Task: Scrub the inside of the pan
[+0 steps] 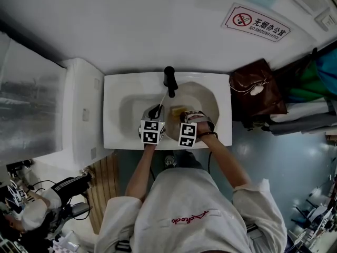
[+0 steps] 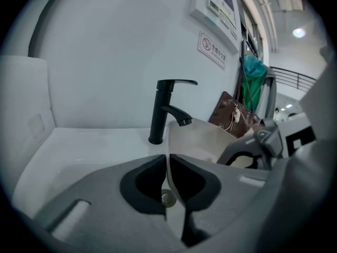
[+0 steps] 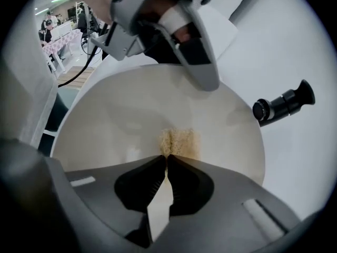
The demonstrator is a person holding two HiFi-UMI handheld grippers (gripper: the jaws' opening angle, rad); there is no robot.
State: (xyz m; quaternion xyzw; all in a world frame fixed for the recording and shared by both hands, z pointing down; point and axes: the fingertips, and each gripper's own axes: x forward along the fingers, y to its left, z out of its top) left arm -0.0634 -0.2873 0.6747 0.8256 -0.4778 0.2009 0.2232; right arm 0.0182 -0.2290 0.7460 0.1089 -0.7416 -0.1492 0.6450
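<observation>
A cream pan (image 1: 202,100) stands tilted in the white sink (image 1: 118,91). My left gripper (image 2: 168,161) is shut on the pan's thin rim (image 2: 168,141), which runs up between the jaws. My right gripper (image 3: 167,161) is shut on a yellowish sponge (image 3: 179,141) that presses against the pan's inside (image 3: 121,115). In the head view the left gripper (image 1: 156,114) and right gripper (image 1: 184,118) sit side by side over the basin, the sponge (image 1: 177,110) between them. The left gripper (image 3: 174,36) also shows above the pan in the right gripper view.
A black tap (image 1: 169,80) rises at the sink's back edge, just behind the pan; the same tap (image 2: 160,112) shows ahead of the left jaws. A drain (image 2: 168,197) lies below them. A brown bag (image 1: 255,91) stands right of the sink, a white unit (image 1: 79,109) left.
</observation>
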